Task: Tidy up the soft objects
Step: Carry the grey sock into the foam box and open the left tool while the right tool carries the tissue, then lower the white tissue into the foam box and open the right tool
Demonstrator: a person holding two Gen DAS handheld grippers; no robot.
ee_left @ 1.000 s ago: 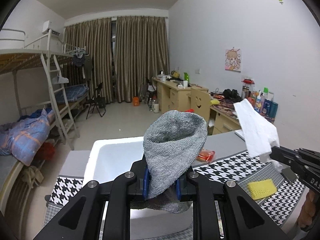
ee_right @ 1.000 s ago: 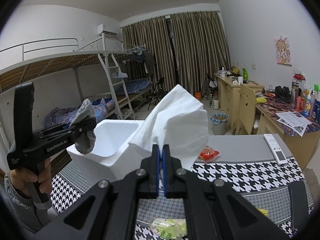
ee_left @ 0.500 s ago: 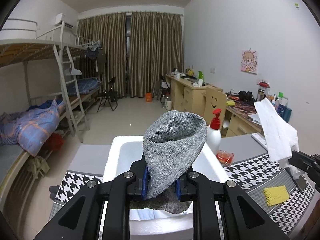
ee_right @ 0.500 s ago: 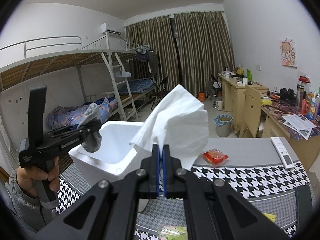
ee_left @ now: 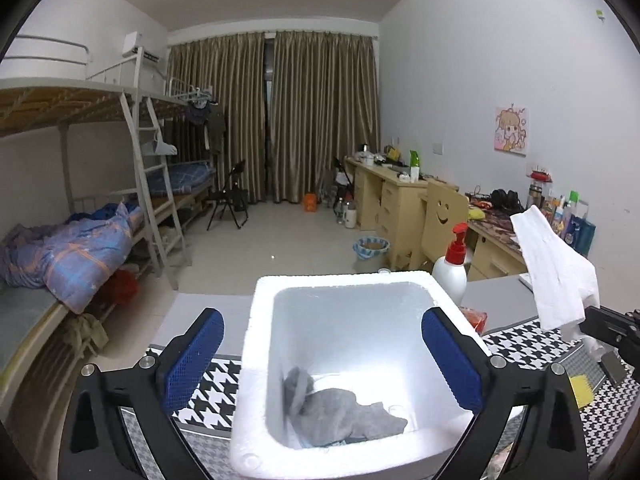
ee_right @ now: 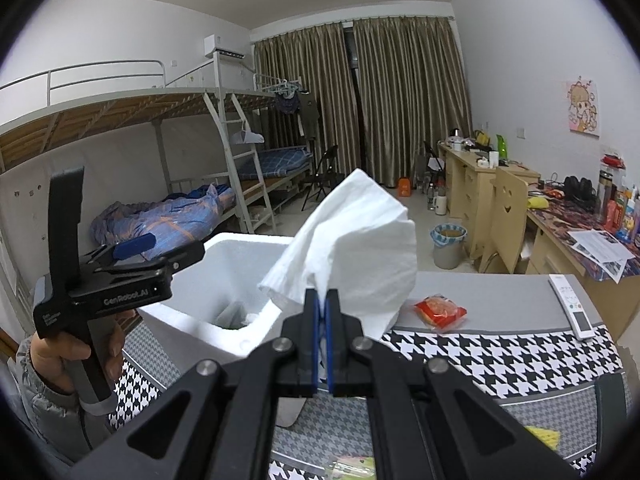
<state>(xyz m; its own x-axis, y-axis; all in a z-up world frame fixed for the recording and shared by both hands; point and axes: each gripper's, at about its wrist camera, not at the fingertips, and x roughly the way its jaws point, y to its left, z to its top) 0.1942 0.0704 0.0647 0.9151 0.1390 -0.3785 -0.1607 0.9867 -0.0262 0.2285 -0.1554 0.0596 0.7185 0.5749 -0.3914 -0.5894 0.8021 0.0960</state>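
A white foam box [ee_left: 256, 360] stands on the houndstooth table cloth. A grey sock [ee_left: 344, 412] lies crumpled on the box floor. My left gripper [ee_left: 320, 356] is open and empty, held above the box with its blue pads [ee_left: 196, 352] wide apart. It also shows in the right wrist view [ee_right: 160, 252] over the box [ee_right: 188, 320]. My right gripper [ee_right: 323, 308] is shut on a white tissue [ee_right: 352, 240] to the right of the box. The tissue also shows in the left wrist view [ee_left: 556, 272].
A red snack packet [ee_right: 440, 311], a white remote [ee_right: 572, 312] and a yellow sponge [ee_left: 580, 390] lie on the table. A white pump bottle [ee_left: 450, 272] stands behind the box. Bunk beds are on the left, desks on the right.
My left gripper has opened and let go of the grey sock, which has dropped into the foam box. My right gripper still holds the tissue.
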